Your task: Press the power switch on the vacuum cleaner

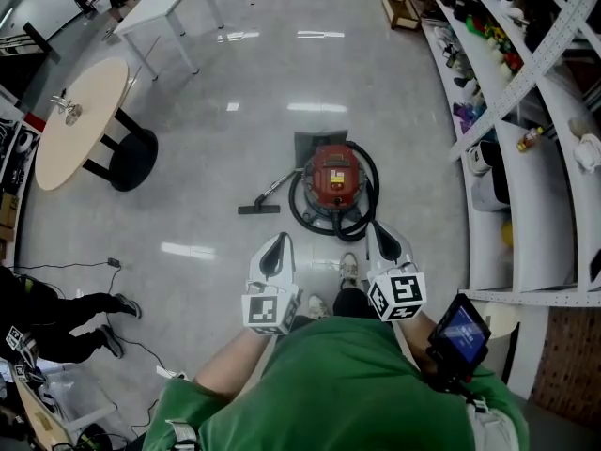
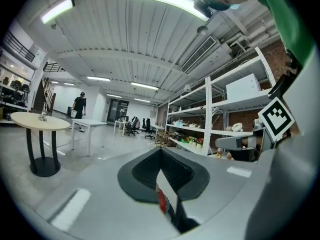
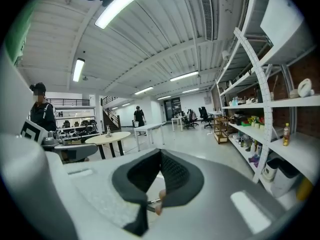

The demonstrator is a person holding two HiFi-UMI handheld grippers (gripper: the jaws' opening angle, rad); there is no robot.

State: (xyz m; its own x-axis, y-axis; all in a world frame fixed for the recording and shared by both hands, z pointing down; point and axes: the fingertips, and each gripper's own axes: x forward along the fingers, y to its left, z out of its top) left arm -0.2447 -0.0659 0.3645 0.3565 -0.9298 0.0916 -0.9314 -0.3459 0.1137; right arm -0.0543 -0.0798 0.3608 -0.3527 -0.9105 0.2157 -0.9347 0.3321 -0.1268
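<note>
A red canister vacuum cleaner (image 1: 335, 178) stands on the grey floor ahead of me, with its black hose looped round it and a floor nozzle (image 1: 259, 208) lying to its left. My left gripper (image 1: 279, 242) and right gripper (image 1: 375, 228) are held close to my body, short of the vacuum and above the floor, touching nothing. Both point forward with jaws closed and nothing between them. In the left gripper view the left gripper (image 2: 161, 156) has its pads together, and a sliver of the red vacuum (image 2: 161, 203) shows below them. The right gripper (image 3: 161, 156) looks the same in its own view.
Long white shelves (image 1: 535, 167) full of items run down the right side. A round wooden table (image 1: 80, 120) and a white table (image 1: 164, 3) stand at the far left. A seated person's legs (image 1: 56, 318) and floor cables (image 1: 113, 266) are at the left.
</note>
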